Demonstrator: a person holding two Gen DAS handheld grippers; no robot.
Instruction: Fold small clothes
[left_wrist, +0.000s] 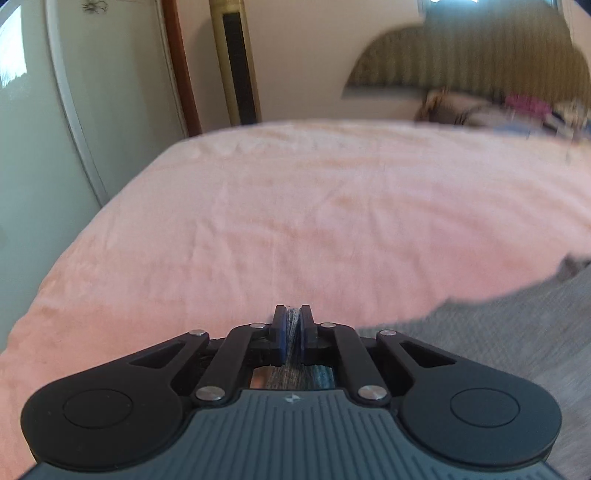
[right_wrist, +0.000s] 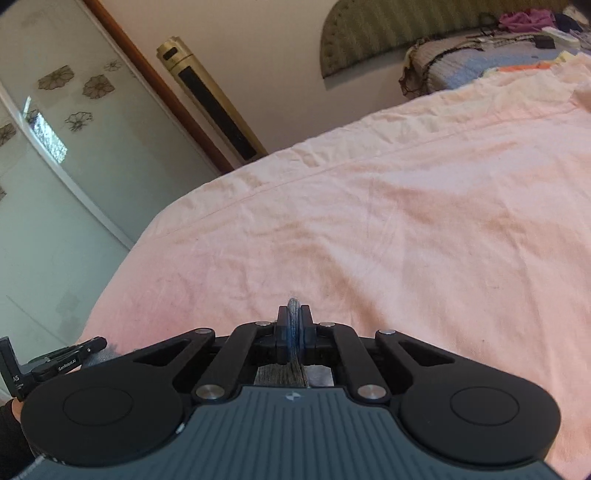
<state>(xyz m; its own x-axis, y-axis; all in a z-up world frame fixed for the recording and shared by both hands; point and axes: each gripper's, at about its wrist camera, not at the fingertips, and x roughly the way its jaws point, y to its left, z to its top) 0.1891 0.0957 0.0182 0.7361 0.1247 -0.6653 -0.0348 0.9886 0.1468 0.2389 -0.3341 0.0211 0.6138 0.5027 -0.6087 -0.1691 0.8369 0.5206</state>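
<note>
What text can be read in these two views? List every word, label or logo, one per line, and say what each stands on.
"GenRobot.AI": white print on the black left gripper, seen in the right wrist view.
"AS": white letters on that gripper's black side bracket; the rest is cut off.
A small pale logo mark, no letters, on each grey ribbed gripper housing.

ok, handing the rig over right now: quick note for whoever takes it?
Left gripper: shut on an edge of the grey knit garment.
Right gripper: shut on a fold of the same-looking grey fabric.
Garment: mostly hidden under the grippers; part trails to the right in the left wrist view, at the near edge of the pink bedsheet.
Done: both grips taken.
Left: lay it flat, fold. Fold progress cannot be judged from here.
</note>
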